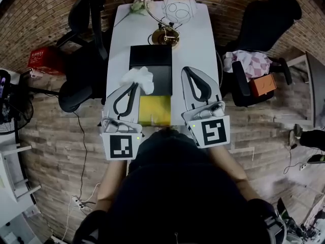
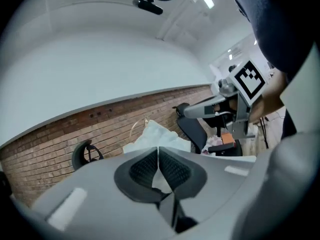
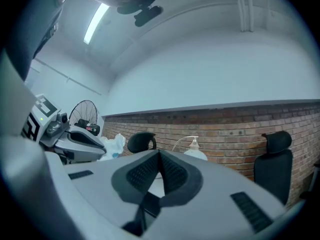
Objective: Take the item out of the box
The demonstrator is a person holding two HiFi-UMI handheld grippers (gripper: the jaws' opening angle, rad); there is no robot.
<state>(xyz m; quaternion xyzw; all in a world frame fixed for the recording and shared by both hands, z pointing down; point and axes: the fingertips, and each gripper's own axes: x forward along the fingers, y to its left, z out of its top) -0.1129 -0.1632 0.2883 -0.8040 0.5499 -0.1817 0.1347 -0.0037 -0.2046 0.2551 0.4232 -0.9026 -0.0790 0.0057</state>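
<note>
A black box [image 1: 151,56] lies open on the white table [image 1: 198,50], with a yellow panel [image 1: 155,111] at its near end. A crumpled white paper wad [image 1: 138,77] hangs above the box's left side. My left gripper [image 1: 136,84] is shut on it. In the left gripper view the wad [image 2: 155,134] sticks out past the closed left gripper [image 2: 158,151]. My right gripper [image 1: 186,70] hovers over the table to the right of the box. Its jaws [image 3: 159,155] are shut with nothing between them.
A brass lamp base [image 1: 165,36] and a glass globe shade [image 1: 179,8] stand at the table's far end. Black office chairs flank the table, one to the left [image 1: 84,44] and one to the right [image 1: 259,29]. A red basket [image 1: 40,60] sits on the floor at left.
</note>
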